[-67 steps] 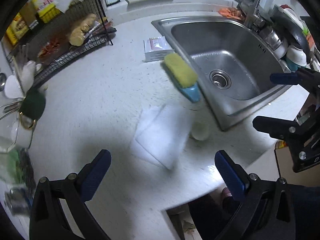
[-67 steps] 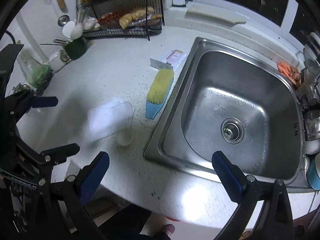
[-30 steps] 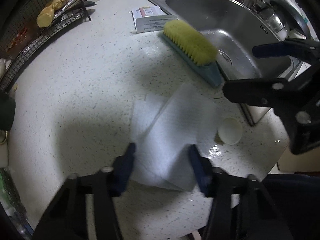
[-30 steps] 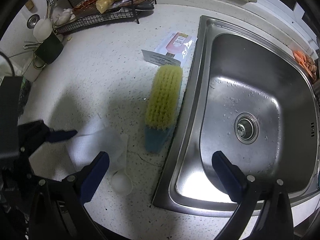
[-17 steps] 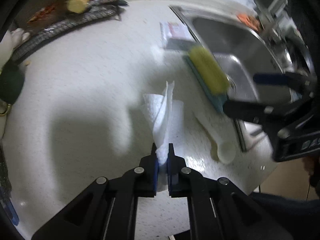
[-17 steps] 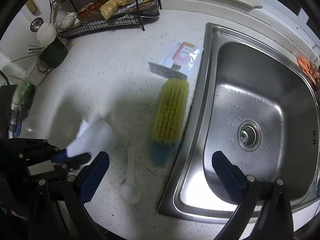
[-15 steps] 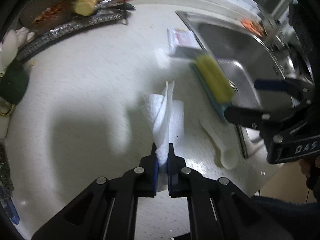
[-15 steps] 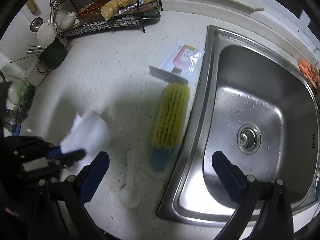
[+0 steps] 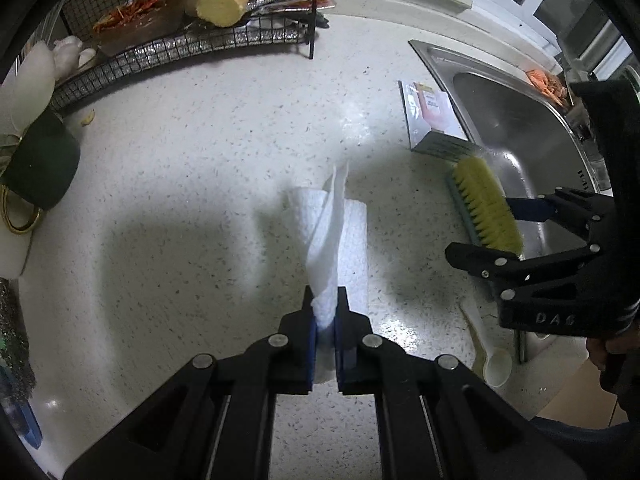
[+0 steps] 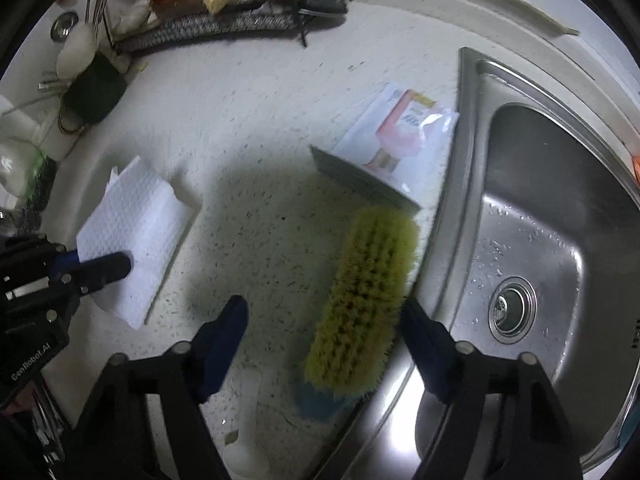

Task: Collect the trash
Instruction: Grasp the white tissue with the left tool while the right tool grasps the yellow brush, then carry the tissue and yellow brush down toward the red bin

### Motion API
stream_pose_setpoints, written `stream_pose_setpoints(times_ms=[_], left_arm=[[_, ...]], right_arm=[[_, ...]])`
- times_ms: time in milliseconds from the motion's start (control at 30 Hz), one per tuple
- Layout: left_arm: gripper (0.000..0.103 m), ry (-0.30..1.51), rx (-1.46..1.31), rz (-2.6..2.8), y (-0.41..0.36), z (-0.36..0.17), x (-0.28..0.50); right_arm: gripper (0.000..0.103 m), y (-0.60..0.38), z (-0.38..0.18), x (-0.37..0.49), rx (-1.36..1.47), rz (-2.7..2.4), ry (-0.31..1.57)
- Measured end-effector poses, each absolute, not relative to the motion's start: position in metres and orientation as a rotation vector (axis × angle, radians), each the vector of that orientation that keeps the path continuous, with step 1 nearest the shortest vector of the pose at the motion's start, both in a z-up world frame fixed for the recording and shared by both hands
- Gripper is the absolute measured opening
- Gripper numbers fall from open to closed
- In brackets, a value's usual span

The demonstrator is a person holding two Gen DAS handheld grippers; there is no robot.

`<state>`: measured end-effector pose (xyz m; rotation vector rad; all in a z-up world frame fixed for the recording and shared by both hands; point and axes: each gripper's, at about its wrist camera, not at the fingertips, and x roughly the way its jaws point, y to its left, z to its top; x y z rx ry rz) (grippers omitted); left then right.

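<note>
My left gripper (image 9: 325, 312) is shut on a white paper towel (image 9: 334, 236), which hangs from it above the speckled counter; the towel also shows in the right wrist view (image 10: 134, 224) with the left gripper (image 10: 108, 266) pinching its edge. My right gripper (image 10: 324, 340) is open and hovers low over a yellow scrub brush (image 10: 366, 296) with a blue base. It shows in the left wrist view (image 9: 520, 236) beside the same brush (image 9: 482, 208). A white plastic spoon (image 9: 488, 352) lies near the counter's front edge.
A pink-printed packet (image 10: 400, 140) lies beside the steel sink (image 10: 560, 220). A wire rack (image 9: 192, 32) with food stands at the back. A dark green cup (image 9: 38, 164) and utensils stand at the left. The counter edge runs close in front.
My left gripper has closed on the paper towel and lifted it off the counter. My right gripper has moved down and forward over the scrub brush and has narrowed but stays open.
</note>
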<state>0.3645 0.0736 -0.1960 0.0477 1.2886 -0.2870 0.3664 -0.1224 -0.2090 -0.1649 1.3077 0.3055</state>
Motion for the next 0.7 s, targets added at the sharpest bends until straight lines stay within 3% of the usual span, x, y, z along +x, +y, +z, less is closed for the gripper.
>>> stream_pose_setpoints(times_ms=[133, 200, 400, 700], left_arm=[[0.006, 1.294, 0.04, -0.268, 0.075, -0.197, 0.365], [0.006, 1.292, 0.041, -0.261, 0.074, -0.196, 0.363], [0.006, 1.259, 0.042, -0.25, 0.067, -0.181, 0.355], [0.006, 1.187, 0.072, -0.302, 0.025, -0.142, 0.321]], right_arm=[[0.056, -0.112, -0.212, 0.364, -0.23, 0.328, 1.287], [0.04, -0.108, -0.21, 0.362, -0.279, 0.327, 1.262], [0.038, -0.116, -0.207, 0.356, -0.245, 0.36, 1.249], [0.038, -0.149, -0.157, 0.317, -0.173, 0.357, 1.161]])
